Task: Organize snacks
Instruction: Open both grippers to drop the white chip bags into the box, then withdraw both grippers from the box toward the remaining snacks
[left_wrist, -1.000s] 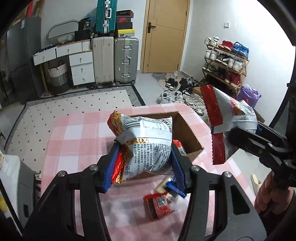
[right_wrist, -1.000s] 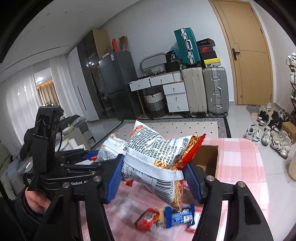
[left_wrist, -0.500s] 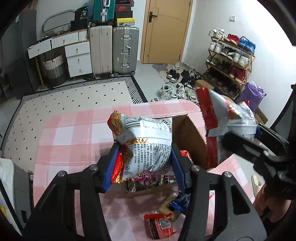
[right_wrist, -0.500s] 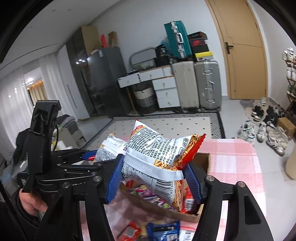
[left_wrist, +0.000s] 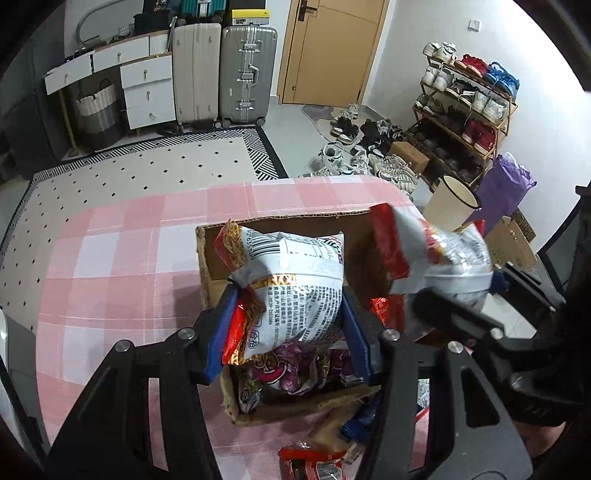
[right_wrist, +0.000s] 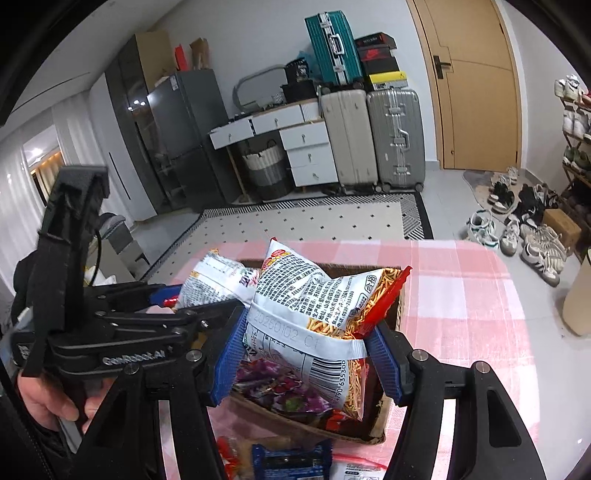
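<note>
White walls (right_wrist: 258, 44) enclosed the room, with a tan wooden door (left_wrist: 332, 48) at the far side. Two upright suitcases (left_wrist: 225, 74) stood left of it beside white drawers (left_wrist: 147, 88). A dotted rug (left_wrist: 147, 173) covered the grey floor; a loaded shoe rack (left_wrist: 465, 114) lined the right wall

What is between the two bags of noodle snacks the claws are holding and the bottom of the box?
Purple snack packets already lie in the cardboard box, right under both held noodle bags. Both wrist views show them.

2 snack bags (left_wrist: 291, 291) above box (left_wrist: 212, 266) on table (left_wrist: 110, 258)
</note>
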